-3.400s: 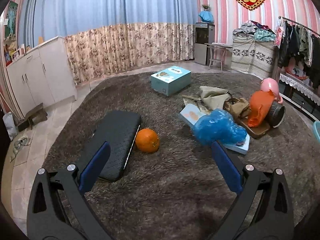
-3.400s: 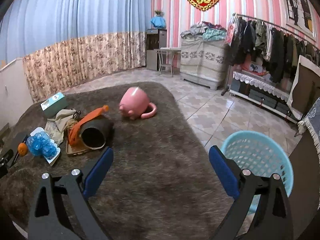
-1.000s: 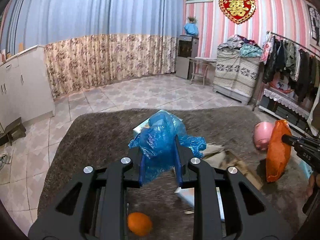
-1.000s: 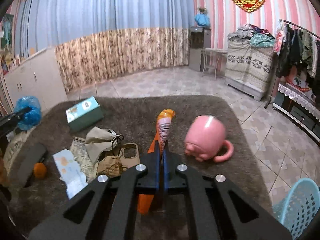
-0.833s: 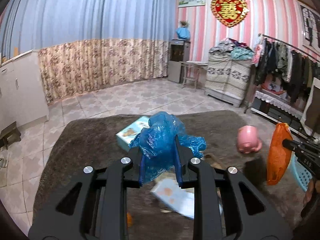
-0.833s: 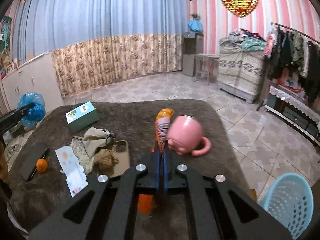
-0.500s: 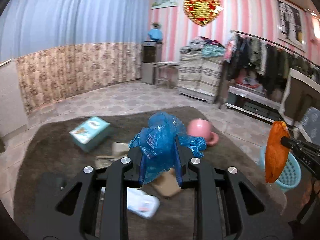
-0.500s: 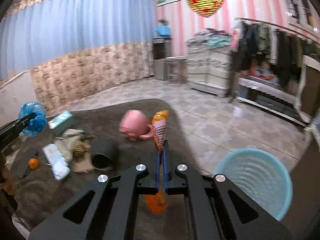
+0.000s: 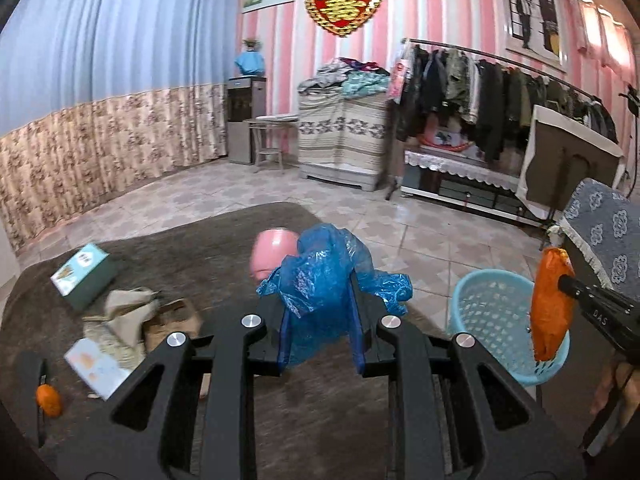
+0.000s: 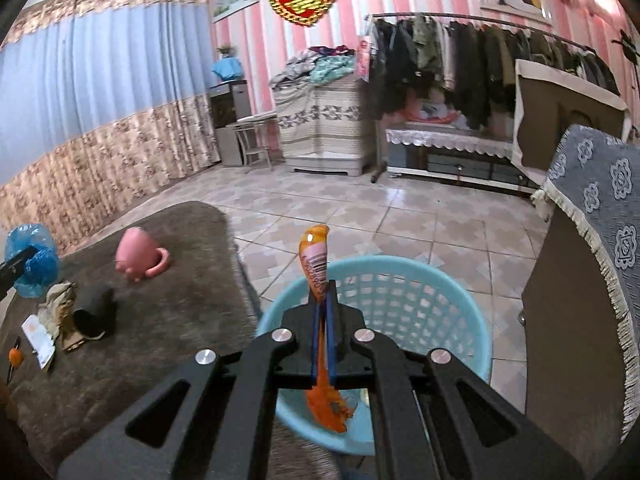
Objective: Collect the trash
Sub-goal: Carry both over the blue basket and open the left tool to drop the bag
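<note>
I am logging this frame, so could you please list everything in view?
Basket: one, light blue, on tiles beside rug.
Wrapper: one, orange, in right gripper, over basket.
Bag: one, blue, in left gripper.
Mug: one, pink, tipped on rug.
Box: one, teal, on rug.
Orange: one, on rug.
Rug: one, brown.
Left gripper: black, shut on bag.
Right gripper: black, shut on wrapper.

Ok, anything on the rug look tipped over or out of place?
Yes: the pink mug lies tipped on its side on the brown rug, and the black cup beside the pile of papers and cloth lies on its side too, mouth facing outward. No spill shows.
</note>
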Available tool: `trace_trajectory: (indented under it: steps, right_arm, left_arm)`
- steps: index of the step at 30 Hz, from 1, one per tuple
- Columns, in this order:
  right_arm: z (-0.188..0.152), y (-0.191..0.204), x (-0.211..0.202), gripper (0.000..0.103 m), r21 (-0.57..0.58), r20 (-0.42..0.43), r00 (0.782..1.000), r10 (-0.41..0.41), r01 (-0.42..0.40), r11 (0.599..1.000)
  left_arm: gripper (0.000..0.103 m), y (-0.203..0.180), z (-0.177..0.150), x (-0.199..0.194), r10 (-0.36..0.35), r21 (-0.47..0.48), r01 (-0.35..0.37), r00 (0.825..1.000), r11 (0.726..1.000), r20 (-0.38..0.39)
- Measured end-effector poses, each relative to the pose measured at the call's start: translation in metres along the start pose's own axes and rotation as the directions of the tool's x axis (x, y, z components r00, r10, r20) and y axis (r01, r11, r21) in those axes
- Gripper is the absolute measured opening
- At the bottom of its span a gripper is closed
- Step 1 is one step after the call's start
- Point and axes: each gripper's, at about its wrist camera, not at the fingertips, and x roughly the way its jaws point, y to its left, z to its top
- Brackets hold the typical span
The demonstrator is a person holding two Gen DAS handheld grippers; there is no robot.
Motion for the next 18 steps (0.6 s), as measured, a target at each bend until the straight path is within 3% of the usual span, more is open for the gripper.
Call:
trace_trajectory:
  steps: [7, 18]
  right_arm:
    - [0.0, -0.044, 0.019, 0.003, 0.045, -0.01, 0.999, -0.036, 0.036, 0.998]
    - [-0.005, -0.081, 0.035, 0.003, 0.092, -0.037, 0.998, -0.056, 0.059, 0.994]
  left_arm:
    - [0.022, -0.06, -0.001, 0.036, -0.078, 0.037, 0.079, 0.997, 0.996, -0.018]
    - [0.022, -0.146, -0.015, 0.084, -0.196, 0.122, 0.203, 0.978, 0.972, -0.07]
